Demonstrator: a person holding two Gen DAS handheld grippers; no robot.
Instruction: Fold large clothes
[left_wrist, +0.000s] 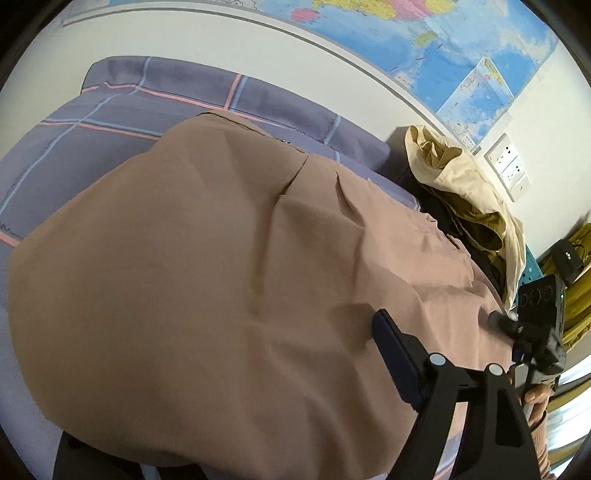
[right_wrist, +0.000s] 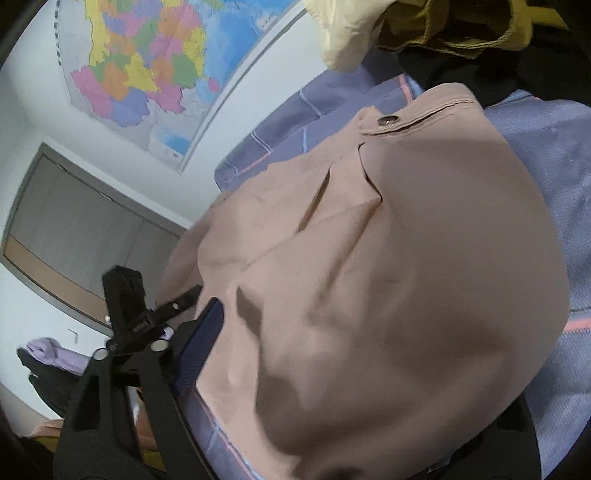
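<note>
Pinkish-tan garment (left_wrist: 221, 277) lies spread on the plaid-sheeted bed (left_wrist: 110, 122), the left claw (left_wrist: 258, 387) released over it and the right claw (right_wrist: 351, 369) likewise released, cream clothes (left_wrist: 461, 173) heaped beyond.

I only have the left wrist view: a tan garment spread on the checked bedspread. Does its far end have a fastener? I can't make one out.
Observer: Yes. The right wrist view shows a metal snap on the waistband at the far end of the garment.
Operator: Anything off to the side that I'm missing?
Observer: A grey door in the wall under the map.
Operator: Any other clothes there?
Observer: A lilac cloth lies below that door.
</note>
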